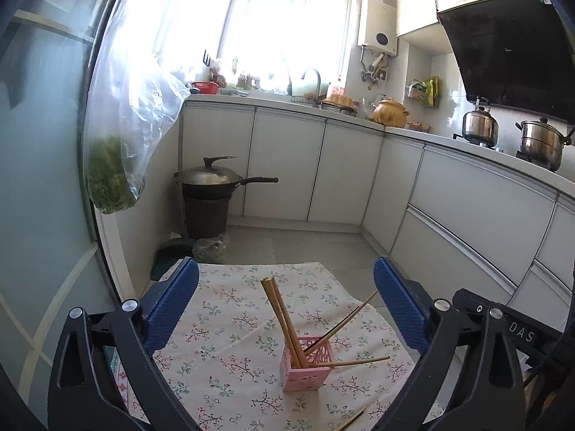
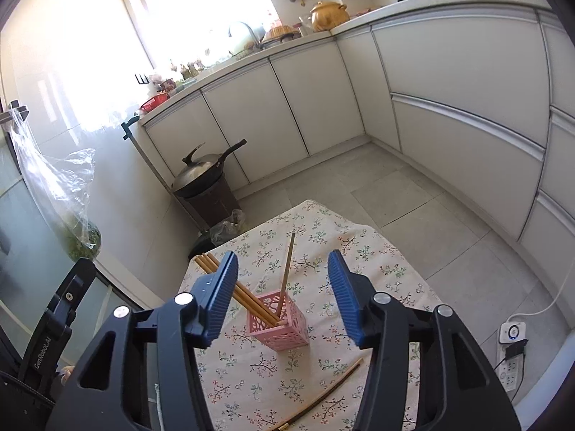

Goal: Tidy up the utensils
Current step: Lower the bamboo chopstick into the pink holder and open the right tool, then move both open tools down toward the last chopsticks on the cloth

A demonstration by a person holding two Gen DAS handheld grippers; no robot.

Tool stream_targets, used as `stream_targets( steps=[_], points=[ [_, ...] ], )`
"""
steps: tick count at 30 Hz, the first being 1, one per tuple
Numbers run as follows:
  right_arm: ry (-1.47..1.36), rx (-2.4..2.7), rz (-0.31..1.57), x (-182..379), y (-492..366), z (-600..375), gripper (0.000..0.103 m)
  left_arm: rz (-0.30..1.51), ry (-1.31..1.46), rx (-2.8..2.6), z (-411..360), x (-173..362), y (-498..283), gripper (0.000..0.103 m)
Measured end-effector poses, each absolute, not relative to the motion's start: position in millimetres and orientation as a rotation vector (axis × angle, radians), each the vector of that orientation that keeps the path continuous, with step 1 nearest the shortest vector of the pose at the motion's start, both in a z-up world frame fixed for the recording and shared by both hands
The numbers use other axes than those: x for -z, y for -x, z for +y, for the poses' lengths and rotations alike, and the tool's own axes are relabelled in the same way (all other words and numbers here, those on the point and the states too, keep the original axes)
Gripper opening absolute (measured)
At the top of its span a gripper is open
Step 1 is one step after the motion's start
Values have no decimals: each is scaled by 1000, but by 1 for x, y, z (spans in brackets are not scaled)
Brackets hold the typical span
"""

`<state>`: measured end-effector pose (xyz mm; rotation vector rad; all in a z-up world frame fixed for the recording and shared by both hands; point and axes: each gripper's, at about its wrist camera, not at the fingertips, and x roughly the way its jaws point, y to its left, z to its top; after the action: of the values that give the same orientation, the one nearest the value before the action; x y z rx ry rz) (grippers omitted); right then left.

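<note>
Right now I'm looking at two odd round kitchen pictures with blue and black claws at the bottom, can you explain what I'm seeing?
Those claws are hand-held grippers, one in each of a person's hands, each with a wide-angle camera looking along its blue fingers. One picture is from the left gripper, the other from the right gripper. Both are open and hold nothing. Below them is a table with a floral cloth. On it stands a pink holder with several chopsticks leaning out of it. A loose chopstick lies on the cloth nearby, not yet put away.
</note>
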<state>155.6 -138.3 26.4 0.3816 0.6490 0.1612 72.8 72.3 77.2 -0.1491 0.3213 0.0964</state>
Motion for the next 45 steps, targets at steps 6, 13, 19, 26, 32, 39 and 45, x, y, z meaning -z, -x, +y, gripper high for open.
stream_targets(
  steps=[6,13,19,26,32,39,45],
  points=[
    [-348,-128,644,-21,-142,-144,64,347,121,-90,65,-71,-71,96],
    [-317,-75,631,-16,-131,-153,76,368,75,-69,50,-61,-67,96],
    [-297,-12,622,-7,-122,-164,91,402,32,-60,39,-49,-66,96],
    [-263,31,670,14,-120,-177,96,456,-31,-43,23,-32,-73,96],
    [-276,49,732,38,-116,-191,96,535,-68,-12,16,-12,-84,96],
    [-383,90,933,107,-99,-229,96,859,-55,126,7,53,-123,96],
    [-602,110,1103,154,-90,-265,96,1052,-127,152,-19,113,-141,96]
  ],
)
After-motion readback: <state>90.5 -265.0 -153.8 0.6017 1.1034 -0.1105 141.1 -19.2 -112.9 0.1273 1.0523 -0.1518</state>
